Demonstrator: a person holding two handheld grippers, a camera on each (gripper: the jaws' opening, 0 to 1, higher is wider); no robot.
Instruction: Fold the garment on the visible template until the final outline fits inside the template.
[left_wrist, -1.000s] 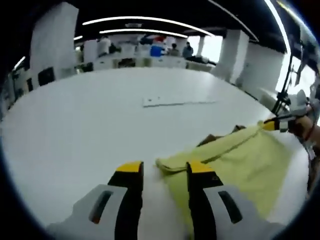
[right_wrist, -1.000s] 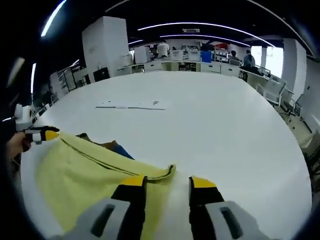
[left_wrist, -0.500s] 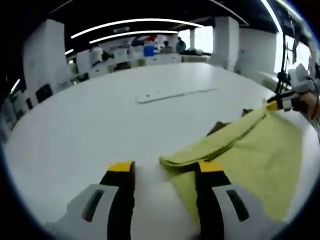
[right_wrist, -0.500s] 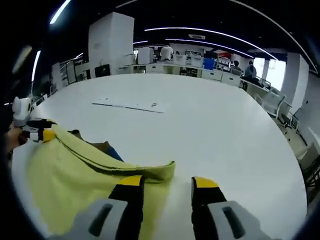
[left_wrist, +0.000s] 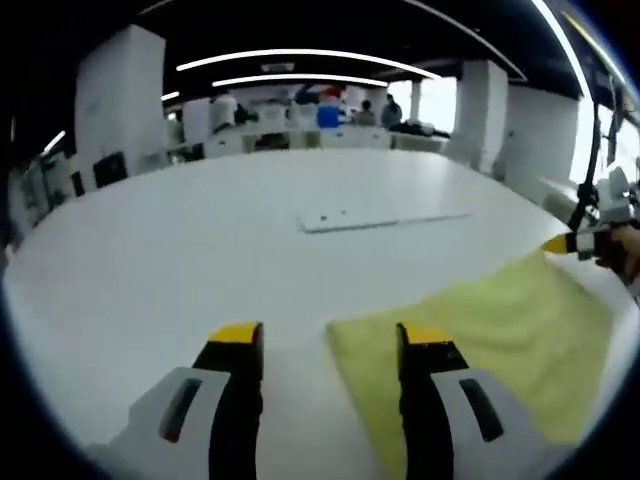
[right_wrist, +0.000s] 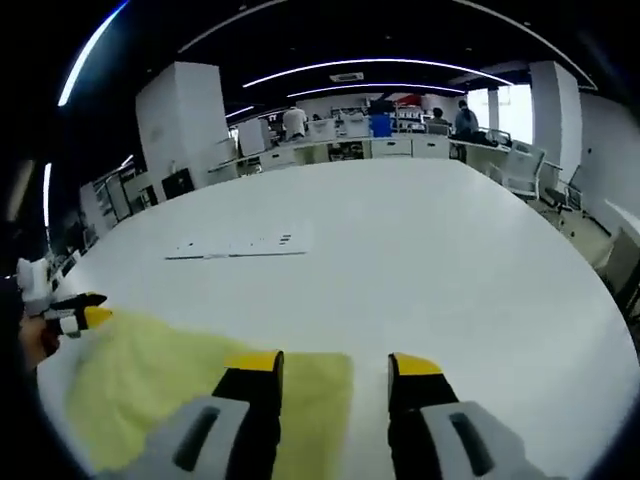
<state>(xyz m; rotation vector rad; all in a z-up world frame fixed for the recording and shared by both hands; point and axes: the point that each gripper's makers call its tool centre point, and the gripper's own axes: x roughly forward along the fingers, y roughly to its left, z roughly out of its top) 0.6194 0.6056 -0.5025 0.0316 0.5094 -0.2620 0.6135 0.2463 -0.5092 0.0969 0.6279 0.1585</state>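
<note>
In the left gripper view, the yellow garment (left_wrist: 470, 335) now lies flat across the lower right of the frame, where half a second ago its edge was rolled up in a raised fold with something brown showing under it. The left gripper (left_wrist: 330, 345) at the bottom has its jaws apart, the cloth's corner lying between them and under the right jaw. The right gripper (left_wrist: 570, 243) shows at the right edge, at the cloth's far corner; its jaws are too small to judge there. A flat white strip (left_wrist: 385, 217) lies mid-table (left_wrist: 150, 270).

In the right gripper view, the garment (right_wrist: 170, 375) spreads flat in the lower left. The right gripper (right_wrist: 334, 368) is spread apart, one jaw over the cloth's corner. The left gripper (right_wrist: 85, 318) shows at the left edge.

This fold looks laid down and released; whether the outline fits a template cannot be told.
</note>
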